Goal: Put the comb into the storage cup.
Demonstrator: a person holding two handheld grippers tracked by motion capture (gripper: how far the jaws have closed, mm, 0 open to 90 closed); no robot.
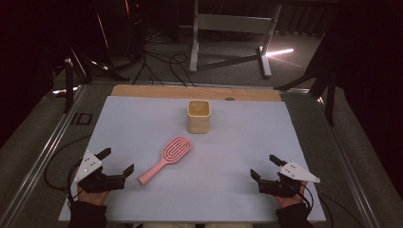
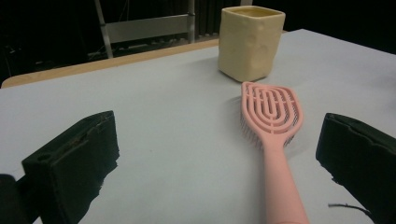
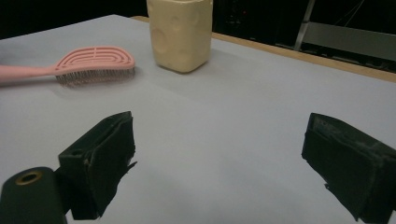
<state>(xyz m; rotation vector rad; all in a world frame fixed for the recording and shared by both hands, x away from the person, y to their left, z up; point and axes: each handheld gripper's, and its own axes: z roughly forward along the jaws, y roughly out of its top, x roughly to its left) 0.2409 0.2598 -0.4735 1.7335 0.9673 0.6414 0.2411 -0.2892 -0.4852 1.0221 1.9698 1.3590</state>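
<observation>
**Brush waits on the grey desk**

On the pale grey desk (image 1: 142, 118) in a dark room, the pink hairbrush (image 1: 165, 159) lies bristles down, handle toward the near left, just short of the cream cup (image 1: 198, 116). The left claw (image 1: 116, 163) rests wide beside the handle; better to close squarely across its middle. The right claw (image 1: 264, 166) rests wide, near right, well apart.

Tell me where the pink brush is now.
In the high view, the brush lies flat on the table, left of centre, between the cup and the left gripper.
</observation>
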